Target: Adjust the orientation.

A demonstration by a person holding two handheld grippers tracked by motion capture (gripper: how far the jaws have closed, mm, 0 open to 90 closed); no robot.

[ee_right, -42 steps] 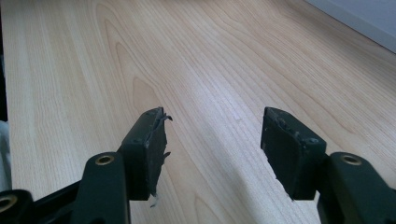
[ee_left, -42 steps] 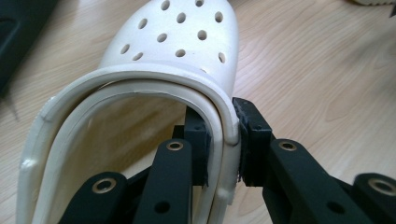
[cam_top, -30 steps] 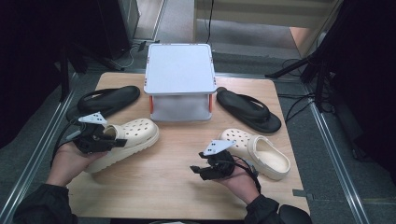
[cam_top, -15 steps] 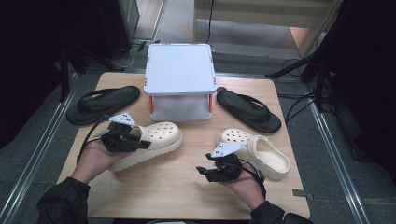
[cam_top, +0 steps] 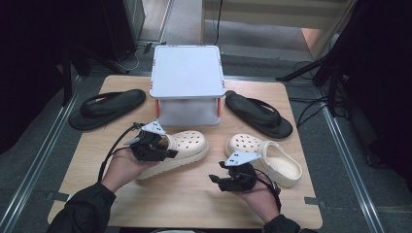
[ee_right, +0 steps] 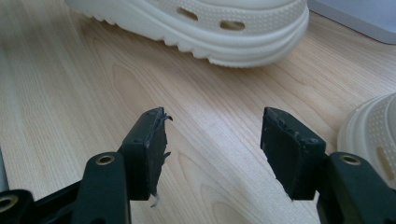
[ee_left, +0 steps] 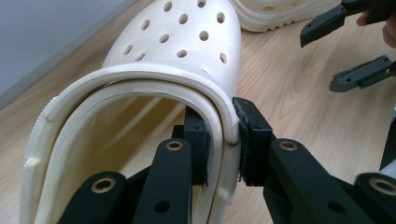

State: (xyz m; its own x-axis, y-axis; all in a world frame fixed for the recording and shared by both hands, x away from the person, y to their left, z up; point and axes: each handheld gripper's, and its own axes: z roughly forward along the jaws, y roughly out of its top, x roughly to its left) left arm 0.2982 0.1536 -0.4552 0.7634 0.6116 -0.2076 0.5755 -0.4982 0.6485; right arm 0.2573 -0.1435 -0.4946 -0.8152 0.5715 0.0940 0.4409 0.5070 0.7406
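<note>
Two cream clogs lie on the wooden table (cam_top: 194, 194). My left gripper (cam_top: 167, 151) is shut on the heel rim of the left clog (cam_top: 184, 148); in the left gripper view its pads (ee_left: 254, 140) pinch the clog's (ee_left: 177, 51) side wall, one jaw inside and one outside. The second clog (cam_top: 269, 158) lies at the right, toe toward the shelf. My right gripper (cam_top: 214, 180) stands open just left of that clog, low over the table. Bare wood shows between its pads (ee_right: 149, 149) in the right gripper view, where the held clog's sole (ee_right: 210, 28) runs across the top.
A small white shelf stand (cam_top: 187, 73) with orange legs stands at the back middle. One black flip-flop (cam_top: 104, 107) lies at its left, half off the table's edge, and another (cam_top: 260, 114) at its right. Dark floor and cables surround the table.
My left gripper has carried the clog rightward, from the table's left side toward the middle, in front of the stand. The right gripper has stayed in place.
</note>
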